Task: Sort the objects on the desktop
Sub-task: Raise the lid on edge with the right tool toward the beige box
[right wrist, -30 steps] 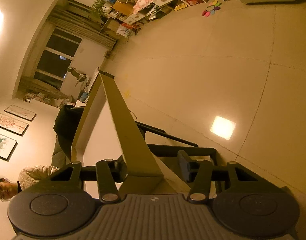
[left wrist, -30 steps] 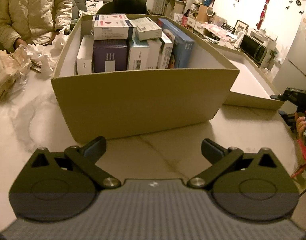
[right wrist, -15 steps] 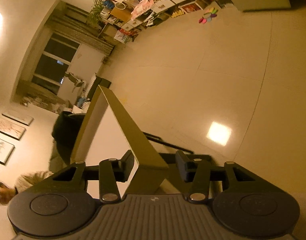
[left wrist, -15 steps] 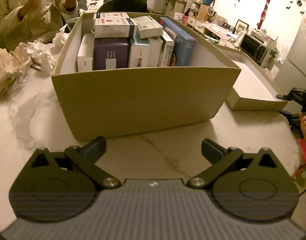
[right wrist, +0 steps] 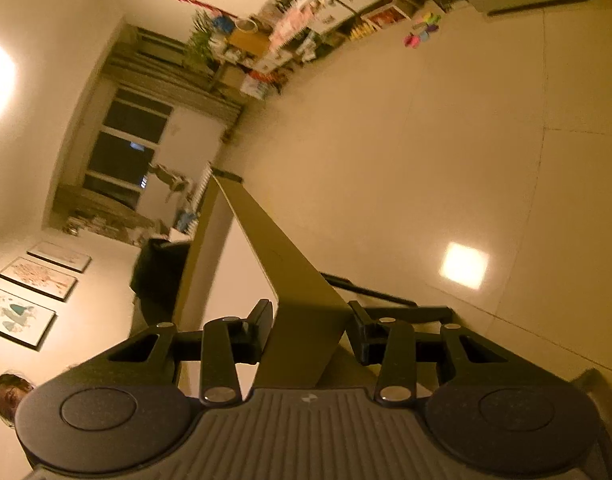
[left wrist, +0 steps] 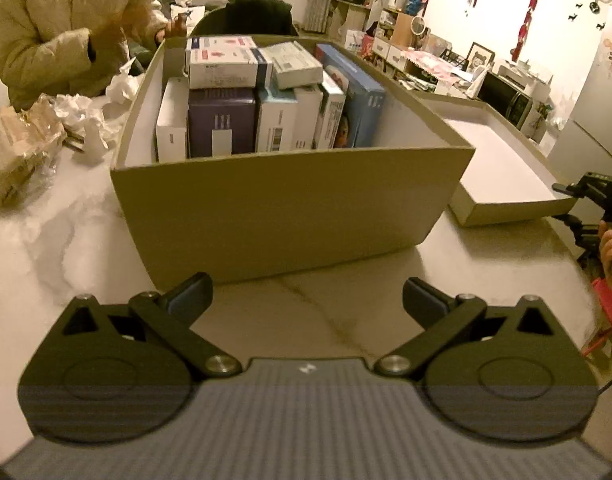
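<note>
The lid (left wrist: 501, 168) lies inside-up on the bench (left wrist: 345, 304), just right of the packed box (left wrist: 290, 204). My right hand-held gripper (right wrist: 309, 330) straddles the lid's wall, its jaws just closing in; I judge the pads now clamp it. My left hand-held gripper (left wrist: 306, 298) waits released in front of the box. I should grip firmly, lift level, then flip it over the box.

Left wrist view sits low over the tabletop (left wrist: 345, 312), angled down, facing the open box (left wrist: 290, 208) close ahead, room behind. Right wrist view is rolled sideways, hard up against the box lid (right wrist: 302, 304), floor (right wrist: 425, 160) beyond. Both views share the lid and the back shelves.
</note>
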`<state>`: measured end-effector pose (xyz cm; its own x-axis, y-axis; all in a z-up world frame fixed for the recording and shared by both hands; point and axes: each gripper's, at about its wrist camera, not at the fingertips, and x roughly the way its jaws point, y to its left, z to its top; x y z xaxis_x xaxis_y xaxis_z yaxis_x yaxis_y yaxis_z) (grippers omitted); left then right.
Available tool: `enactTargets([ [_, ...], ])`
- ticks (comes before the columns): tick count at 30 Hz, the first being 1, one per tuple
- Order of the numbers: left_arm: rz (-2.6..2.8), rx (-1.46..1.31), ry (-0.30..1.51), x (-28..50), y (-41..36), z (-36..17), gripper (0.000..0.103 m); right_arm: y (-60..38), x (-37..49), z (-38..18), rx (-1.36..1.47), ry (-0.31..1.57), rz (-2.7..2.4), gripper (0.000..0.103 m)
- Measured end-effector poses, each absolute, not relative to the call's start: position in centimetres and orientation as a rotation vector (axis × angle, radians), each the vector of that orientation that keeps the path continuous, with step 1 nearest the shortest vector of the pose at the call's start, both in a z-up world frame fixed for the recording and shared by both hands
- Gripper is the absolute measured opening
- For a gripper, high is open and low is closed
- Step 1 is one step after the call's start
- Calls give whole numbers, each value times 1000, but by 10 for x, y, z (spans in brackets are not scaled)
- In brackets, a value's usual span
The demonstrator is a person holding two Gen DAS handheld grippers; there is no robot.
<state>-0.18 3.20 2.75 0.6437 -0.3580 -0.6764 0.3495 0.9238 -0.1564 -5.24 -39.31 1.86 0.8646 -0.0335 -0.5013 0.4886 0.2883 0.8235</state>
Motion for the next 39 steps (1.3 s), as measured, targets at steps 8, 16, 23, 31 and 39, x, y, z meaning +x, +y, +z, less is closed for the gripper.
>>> enactTargets([
  [8, -423, -19, 760, -5, 29, 32, 103, -381, -70, 63, 1138, 335, -310, 42],
  [16, -447, -22, 759, -10, 24, 33, 103, -359, -94, 100, 997, 277, -227, 42],
  [23, -475, -20, 743, -18, 19, 40, 103, -331, -107, 132, 855, 253, -178, 42],
  [31, -515, -11, 742, -24, 10, 42, 103, -295, -126, 156, 704, 231, -163, 43],
  [39, -559, -18, 742, -29, 5, 48, 103, -261, -151, 172, 584, 196, -162, 43],
])
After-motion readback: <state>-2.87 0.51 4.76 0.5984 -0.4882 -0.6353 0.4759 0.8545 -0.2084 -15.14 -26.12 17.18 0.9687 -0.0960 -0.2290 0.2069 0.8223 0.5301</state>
